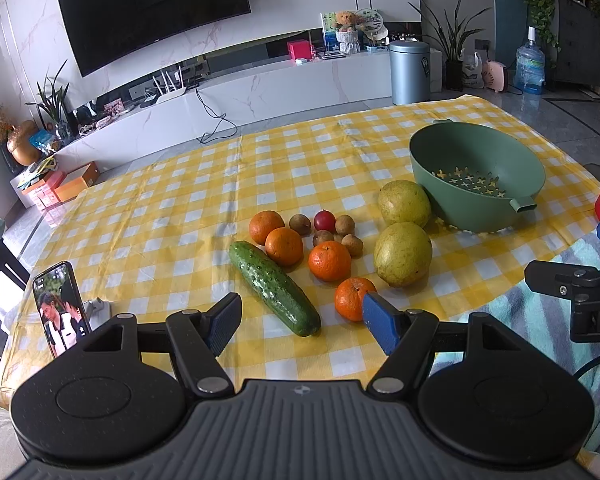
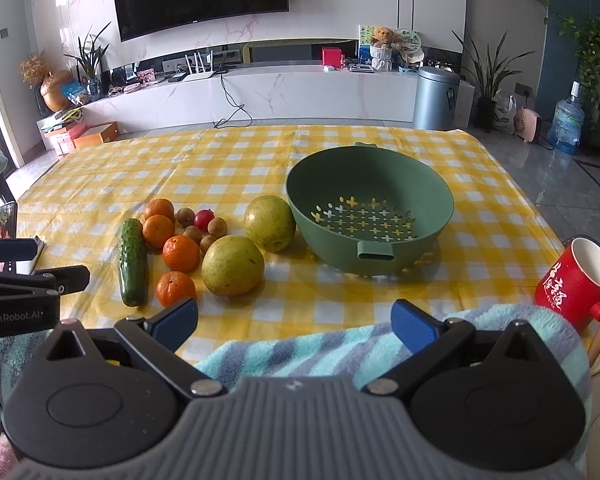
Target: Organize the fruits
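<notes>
On the yellow checked cloth point(image 2: 260, 152) nothing's been sorted yet, all fruit is piled left of the empty green colander point(image 2: 370, 210), both the left gripper point(image 1: 300, 320) and right gripper point(image 2: 294, 320) are spread wide and holding nothing, so the nearest orange point(image 1: 354, 298) is probably best pinched squarely across its middle first.

Tabletop point(image 2: 260, 152): yellow checked cloth, creased, slight sheen. Colander point(image 2: 370, 208): matt green plastic. Cucumber point(image 2: 132, 266): glossy, bumpy skin. Mug point(image 2: 576, 280): glossy red ceramic. Towel point(image 2: 320, 348): fluffy striped fabric. Tongs point(image 2: 294, 320): matt black plastic, blue pads.
</notes>
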Demonstrator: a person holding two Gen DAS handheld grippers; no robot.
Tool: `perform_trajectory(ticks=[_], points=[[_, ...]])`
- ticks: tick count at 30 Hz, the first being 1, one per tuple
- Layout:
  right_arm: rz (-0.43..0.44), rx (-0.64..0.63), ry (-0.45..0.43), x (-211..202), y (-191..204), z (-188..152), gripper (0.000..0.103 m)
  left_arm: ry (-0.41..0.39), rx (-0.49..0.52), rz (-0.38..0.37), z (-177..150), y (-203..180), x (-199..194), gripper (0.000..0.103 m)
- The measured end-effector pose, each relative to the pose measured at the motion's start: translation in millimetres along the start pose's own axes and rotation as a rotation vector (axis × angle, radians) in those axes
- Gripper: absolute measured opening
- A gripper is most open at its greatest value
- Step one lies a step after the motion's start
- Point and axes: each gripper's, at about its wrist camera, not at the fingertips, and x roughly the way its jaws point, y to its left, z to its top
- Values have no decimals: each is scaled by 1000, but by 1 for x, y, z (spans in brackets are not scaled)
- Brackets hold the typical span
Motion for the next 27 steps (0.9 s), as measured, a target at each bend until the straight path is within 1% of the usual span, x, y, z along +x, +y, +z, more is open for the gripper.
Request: perform_trajectory(ticks=[27], points=[[-2, 0, 10, 2, 1, 0, 99, 9, 4, 1, -3, -1, 3, 82]])
